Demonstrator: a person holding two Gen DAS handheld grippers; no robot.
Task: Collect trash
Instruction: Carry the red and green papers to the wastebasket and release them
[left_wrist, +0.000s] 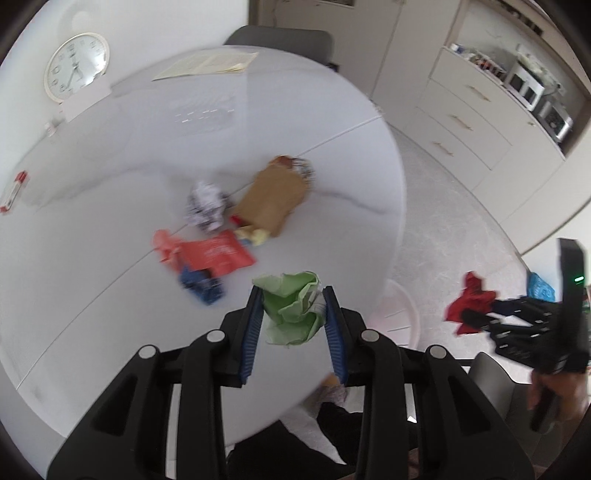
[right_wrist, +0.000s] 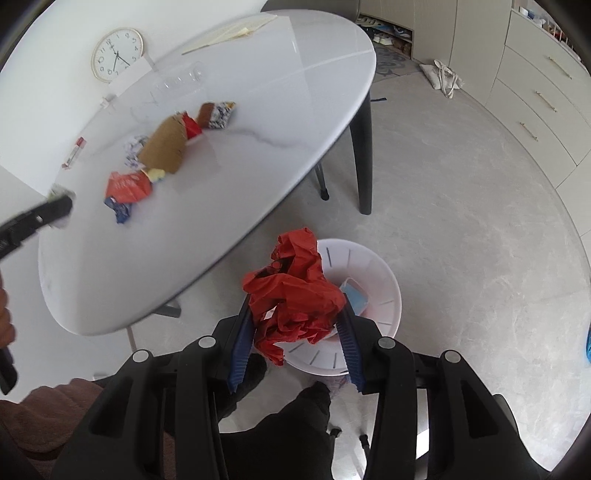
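Observation:
My left gripper (left_wrist: 293, 295) is shut on a crumpled green paper (left_wrist: 293, 310), held above the white table (left_wrist: 110, 177) near its front edge. My right gripper (right_wrist: 295, 310) is shut on a crumpled red wrapper (right_wrist: 295, 291), held over the white trash bin (right_wrist: 384, 295) on the floor; a blue item (right_wrist: 354, 295) lies in the bin. On the table lie a brown paper bag (left_wrist: 275, 199), a red wrapper (left_wrist: 218, 254), a blue wrapper (left_wrist: 201, 286), a black-and-white crumpled paper (left_wrist: 207, 206) and a yellow scrap (left_wrist: 255, 236). The right gripper with its red wrapper (left_wrist: 469, 302) shows in the left view.
A clock (left_wrist: 75, 66) leans against the wall at the table's back. Papers (left_wrist: 210, 64) lie at the far edge, a small red-and-white box (left_wrist: 14, 192) at the left. Cabinets with drawers (left_wrist: 465, 122) stand right. A tote bag (right_wrist: 443, 77) lies on the floor.

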